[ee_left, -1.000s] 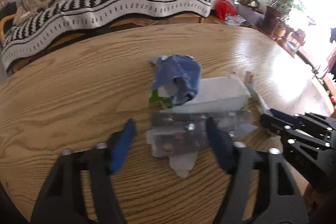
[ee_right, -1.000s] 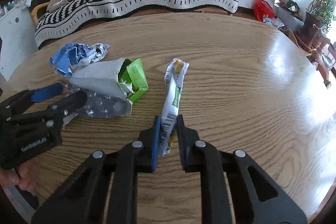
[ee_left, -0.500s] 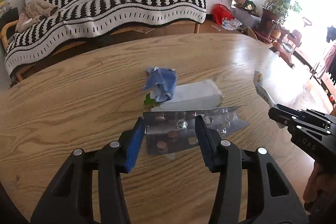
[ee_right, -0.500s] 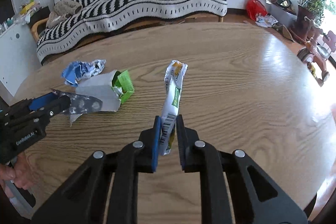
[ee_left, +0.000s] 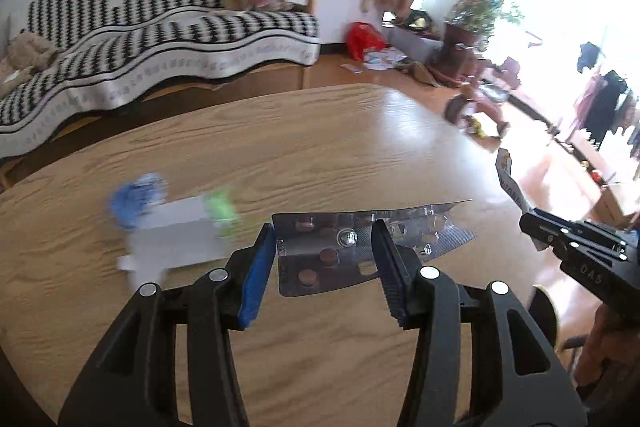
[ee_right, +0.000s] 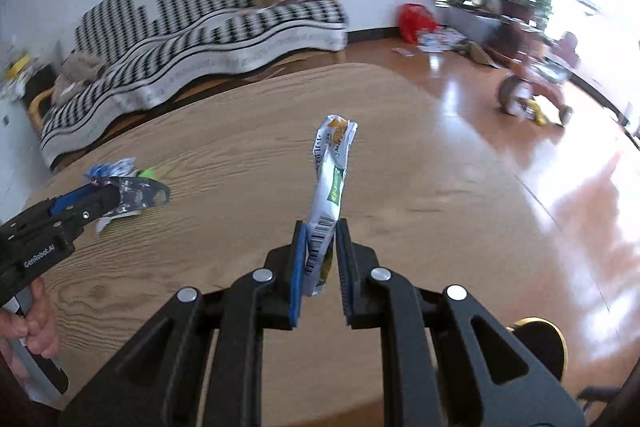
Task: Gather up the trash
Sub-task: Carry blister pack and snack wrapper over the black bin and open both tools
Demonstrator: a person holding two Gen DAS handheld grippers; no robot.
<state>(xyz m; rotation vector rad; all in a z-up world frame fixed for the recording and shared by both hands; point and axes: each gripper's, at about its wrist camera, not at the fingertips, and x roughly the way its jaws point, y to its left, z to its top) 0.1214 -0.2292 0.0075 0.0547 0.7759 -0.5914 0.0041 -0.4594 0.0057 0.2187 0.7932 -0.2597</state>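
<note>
My left gripper point(ee_left: 324, 247) is shut on a silver pill blister sheet point(ee_left: 360, 247) and holds it above the round wooden table point(ee_left: 320, 147). It also shows in the right wrist view point(ee_right: 96, 201) with the sheet point(ee_right: 140, 195). My right gripper point(ee_right: 322, 247) is shut on a crumpled white and green snack wrapper point(ee_right: 332, 171), held upright above the table. It also shows at the right of the left wrist view point(ee_left: 536, 227). A white and green carton point(ee_left: 180, 231) and a crumpled blue wrapper point(ee_left: 136, 197) lie on the table at the left.
A sofa with a black and white striped cover point(ee_left: 160, 39) stands beyond the table. On the floor to the right are a red bag point(ee_right: 416, 19), scattered papers, a child's tricycle point(ee_right: 532, 83) and potted plants point(ee_left: 480, 11).
Both grippers have risen and swung to the right with their trash. The carton and blue wrapper have slid to the left of view and look smaller and blurred.
</note>
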